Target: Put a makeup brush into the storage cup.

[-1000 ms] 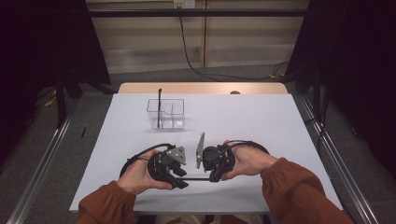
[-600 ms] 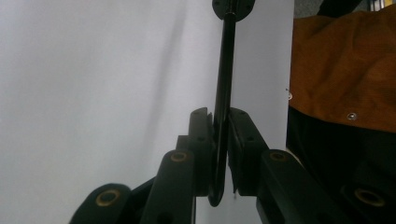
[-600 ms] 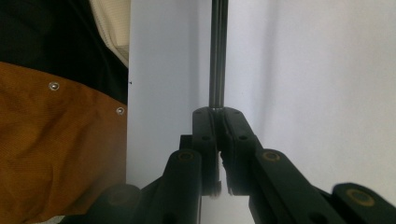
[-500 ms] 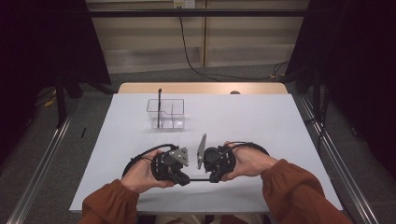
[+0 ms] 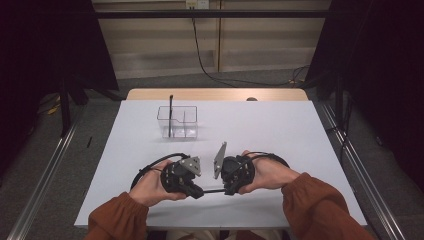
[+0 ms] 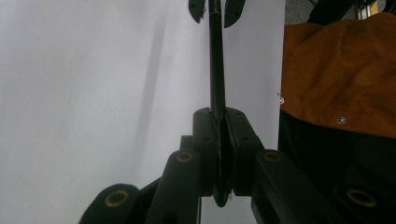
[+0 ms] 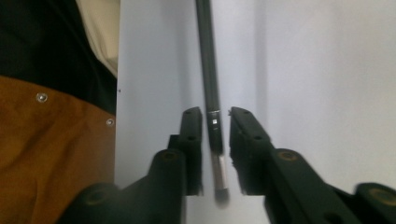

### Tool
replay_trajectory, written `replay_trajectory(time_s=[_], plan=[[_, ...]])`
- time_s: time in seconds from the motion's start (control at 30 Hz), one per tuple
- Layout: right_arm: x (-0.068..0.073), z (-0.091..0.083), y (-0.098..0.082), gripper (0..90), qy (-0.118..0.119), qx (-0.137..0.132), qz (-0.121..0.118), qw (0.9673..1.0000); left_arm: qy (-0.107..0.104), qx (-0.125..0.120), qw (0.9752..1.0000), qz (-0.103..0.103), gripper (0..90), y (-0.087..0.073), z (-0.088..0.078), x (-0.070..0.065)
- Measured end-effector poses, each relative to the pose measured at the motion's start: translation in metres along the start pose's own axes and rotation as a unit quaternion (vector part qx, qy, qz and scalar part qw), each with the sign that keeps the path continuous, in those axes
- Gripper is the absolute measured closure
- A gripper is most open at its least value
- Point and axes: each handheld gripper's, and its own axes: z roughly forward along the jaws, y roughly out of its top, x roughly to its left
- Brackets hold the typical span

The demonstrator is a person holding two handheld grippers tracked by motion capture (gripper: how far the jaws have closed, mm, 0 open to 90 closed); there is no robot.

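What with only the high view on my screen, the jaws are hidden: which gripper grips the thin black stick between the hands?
Observer: The left gripper; its jaws are shut on the thin black stick.
Operator: And the right?
Observer: The right gripper has just been opening its jaws; the stick lies between them, with a gap on either side.
Operator: Which end is there?
Observer: The stick's silvery end.
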Motion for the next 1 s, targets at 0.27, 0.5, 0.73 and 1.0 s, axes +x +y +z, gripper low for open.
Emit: replay_trajectory(time_s=[0.27,0.5,0.73,1.0], plan=[[-0.004,-0.004,-0.010,50.7,-0.003,-0.026,0.023,0.9994,-0.001,-0.012,0.9999,-0.012,84.0,-0.005,-0.002,0.001],[-0.003,-0.007,-0.023,34.7,-0.015,-0.052,0.053,0.9971,0.001,-0.023,0.9992,-0.031,83.9,-0.014,-0.006,0.001],[-0.001,-0.007,-0.038,22.9,-0.021,-0.073,0.078,0.9940,0.011,-0.038,0.9983,-0.042,83.9,-0.022,-0.011,0.001],[-0.002,-0.008,-0.055,10.9,-0.033,-0.102,0.112,0.9879,0.022,-0.052,0.9969,-0.055,83.9,-0.030,-0.016,0.001]])
